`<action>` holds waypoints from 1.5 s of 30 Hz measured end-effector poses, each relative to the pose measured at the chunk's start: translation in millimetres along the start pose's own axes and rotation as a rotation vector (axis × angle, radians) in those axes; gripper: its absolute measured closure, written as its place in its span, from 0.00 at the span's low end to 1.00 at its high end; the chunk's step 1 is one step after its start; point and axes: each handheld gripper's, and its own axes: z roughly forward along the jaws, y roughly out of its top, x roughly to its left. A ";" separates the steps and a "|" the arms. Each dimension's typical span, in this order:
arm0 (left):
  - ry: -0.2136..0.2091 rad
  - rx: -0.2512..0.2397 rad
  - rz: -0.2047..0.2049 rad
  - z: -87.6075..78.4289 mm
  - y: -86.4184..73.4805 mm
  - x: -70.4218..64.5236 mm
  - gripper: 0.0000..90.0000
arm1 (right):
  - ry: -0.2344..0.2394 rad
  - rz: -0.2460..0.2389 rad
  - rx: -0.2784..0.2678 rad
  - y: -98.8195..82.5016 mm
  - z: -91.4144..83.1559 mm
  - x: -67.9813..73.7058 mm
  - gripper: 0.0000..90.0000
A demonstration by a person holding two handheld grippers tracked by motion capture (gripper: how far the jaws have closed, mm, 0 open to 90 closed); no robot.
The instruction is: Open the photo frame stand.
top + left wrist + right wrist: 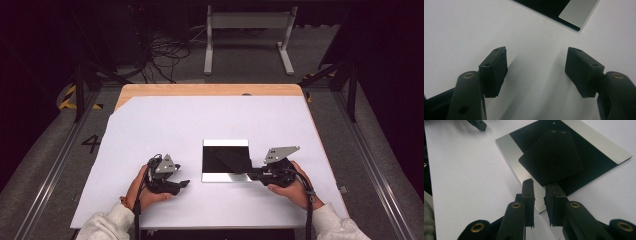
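Note:
A square black plate (220, 152) with silver bands at its near and far sides lies flat on the white sheet. On it rests a thin dark flat piece (551, 157) with rounded corners, turned at an angle, one corner pointing at my right gripper (539, 195). That gripper (251, 174) sits low at the plate's near right corner; its jaws stand a narrow gap apart with the silver band showing between them and nothing pinched. My left gripper (184, 184) rests on the sheet left of the plate (576, 12), its jaws (536, 72) wide apart over bare paper.
The white sheet (150, 130) covers most of a wooden tabletop (200, 90). Beyond the far edge stand a white metal frame (247, 35) and loose cables (165, 50) on the floor. Both hands rest near the front edge.

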 end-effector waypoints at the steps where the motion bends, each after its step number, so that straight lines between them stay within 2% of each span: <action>1: 0.000 0.001 -0.005 0.2 0.2 -0.4 0.39 | -0.003 -0.004 -0.026 1.5 -0.9 0.5 0.88; 7: -0.002 0.000 -0.003 0.7 0.4 -0.2 0.39 | -0.017 -0.026 -0.065 5.3 -1.7 3.9 0.90; 23: -0.003 0.004 0.001 0.6 0.9 0.1 0.39 | -0.044 -0.057 -0.110 15.0 -0.6 6.5 0.92; 36: -0.004 0.000 -0.001 0.9 0.5 0.1 0.39 | -0.047 -0.076 -0.103 19.9 2.9 8.6 0.91; 40: -0.011 0.000 -0.002 1.2 0.5 0.8 0.38 | -0.030 -0.084 -0.074 19.2 4.0 8.7 0.89; 45: -0.006 0.004 -0.011 1.9 1.1 0.4 0.36 | -0.013 -0.068 -0.060 17.6 2.9 5.9 0.79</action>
